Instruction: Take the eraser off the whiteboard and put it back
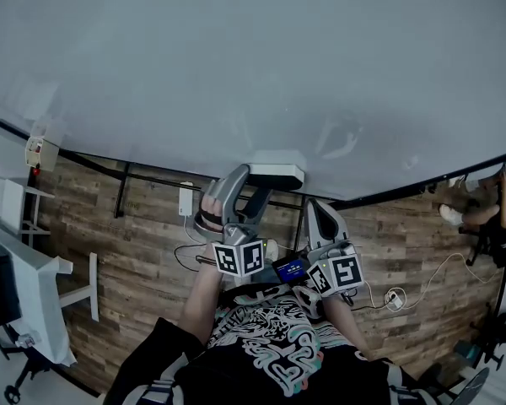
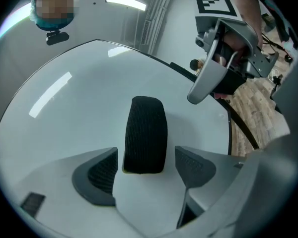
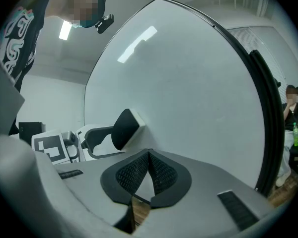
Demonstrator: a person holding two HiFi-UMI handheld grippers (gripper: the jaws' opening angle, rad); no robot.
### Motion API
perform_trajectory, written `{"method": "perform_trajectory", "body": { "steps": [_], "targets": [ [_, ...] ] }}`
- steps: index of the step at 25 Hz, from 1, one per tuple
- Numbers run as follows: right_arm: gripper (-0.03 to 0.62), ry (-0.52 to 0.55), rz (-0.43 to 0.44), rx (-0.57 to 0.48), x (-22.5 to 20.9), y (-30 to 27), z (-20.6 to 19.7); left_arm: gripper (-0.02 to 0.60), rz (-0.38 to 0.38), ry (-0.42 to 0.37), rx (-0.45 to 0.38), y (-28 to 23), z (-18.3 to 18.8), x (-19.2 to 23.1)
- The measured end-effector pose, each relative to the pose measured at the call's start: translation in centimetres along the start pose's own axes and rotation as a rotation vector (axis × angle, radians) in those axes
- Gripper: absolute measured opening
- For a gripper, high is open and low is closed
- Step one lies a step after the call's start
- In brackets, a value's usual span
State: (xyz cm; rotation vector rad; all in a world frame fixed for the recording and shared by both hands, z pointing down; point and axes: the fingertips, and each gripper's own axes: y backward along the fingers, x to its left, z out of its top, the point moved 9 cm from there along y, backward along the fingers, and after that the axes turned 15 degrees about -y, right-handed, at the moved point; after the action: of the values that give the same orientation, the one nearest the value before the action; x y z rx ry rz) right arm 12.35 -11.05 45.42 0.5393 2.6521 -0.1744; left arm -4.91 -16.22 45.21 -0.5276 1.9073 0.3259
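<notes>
The eraser [image 2: 145, 135], black felt with a pale back, sticks to the whiteboard [image 2: 64, 113]. My left gripper [image 2: 148, 153] is open around it. Its pads [image 2: 102, 175] stand on either side of the eraser, a narrow gap showing at each. In the head view the eraser [image 1: 275, 175] sits near the whiteboard's [image 1: 253, 66] lower edge, with the left gripper [image 1: 250, 180] reaching up to it. My right gripper [image 3: 148, 172] is shut with nothing in it, level beside the board [image 3: 188, 83]. From there I see the eraser [image 3: 126, 127] to its left. The right gripper [image 1: 317, 211] hangs just right of the left one.
A black frame [image 3: 265, 113] edges the whiteboard. The wood floor [image 1: 135, 251] below carries cables and a socket [image 1: 394, 296]. A white desk [image 1: 25, 277] stands at the left. A seated person [image 1: 481, 213] is at the far right.
</notes>
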Motion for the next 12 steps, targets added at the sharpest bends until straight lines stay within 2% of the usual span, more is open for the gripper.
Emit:
{"method": "perform_trajectory", "body": {
  "steps": [12],
  "targets": [
    [0.014,-0.006,-0.007,0.001,-0.86,-0.22,0.09,0.345,0.051,-0.053,-0.001,-0.76,0.22,0.12]
  ]
}}
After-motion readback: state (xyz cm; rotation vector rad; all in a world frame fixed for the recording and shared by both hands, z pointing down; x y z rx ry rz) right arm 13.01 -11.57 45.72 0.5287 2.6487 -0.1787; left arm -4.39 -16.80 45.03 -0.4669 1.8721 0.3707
